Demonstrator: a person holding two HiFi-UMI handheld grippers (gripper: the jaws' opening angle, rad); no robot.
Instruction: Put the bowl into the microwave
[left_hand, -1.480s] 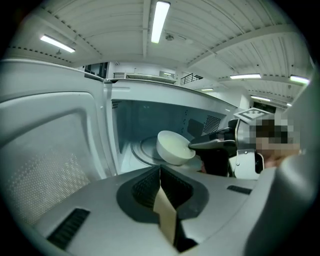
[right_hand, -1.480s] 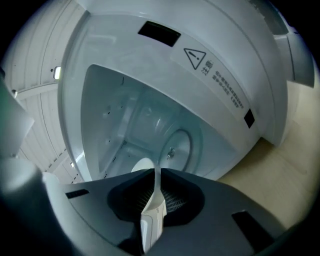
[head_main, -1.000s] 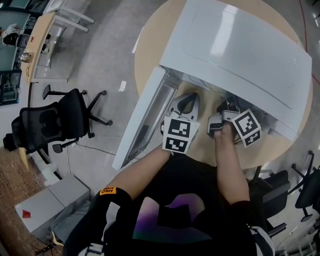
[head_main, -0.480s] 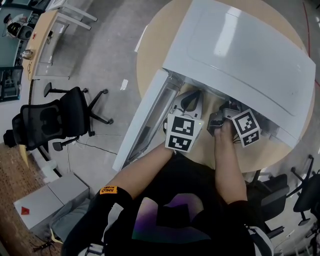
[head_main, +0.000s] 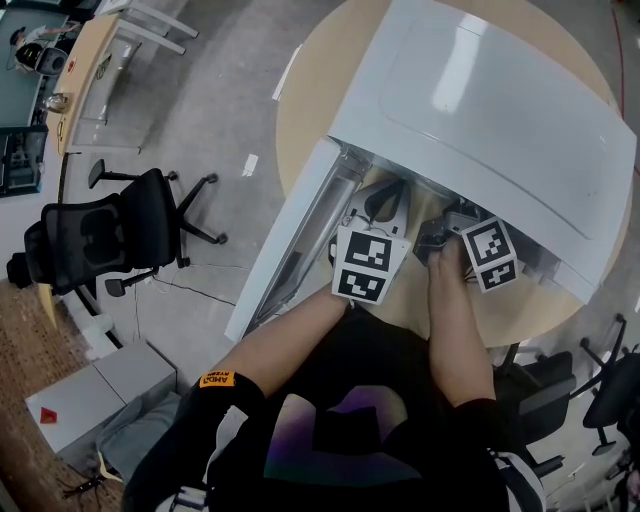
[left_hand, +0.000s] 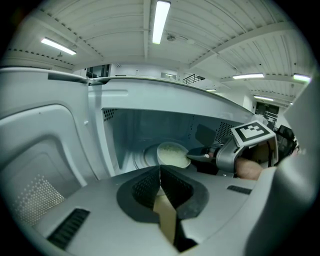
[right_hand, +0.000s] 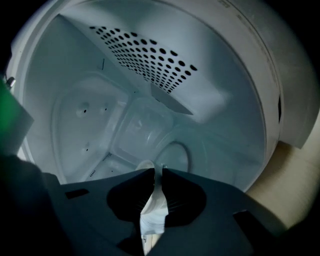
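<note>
Little has changed over the last second. The right tongs are kept pinched on the rim of the bowl, which is held inside the cavity of the microwave. Whether it rests on the cavity floor cannot be told. The placing is judged nearly done, with only the release left. The left tongs are pressed together on nothing, just outside the opening, beside the open door. One bowl, one microwave, one counter and two tongs are counted.
</note>
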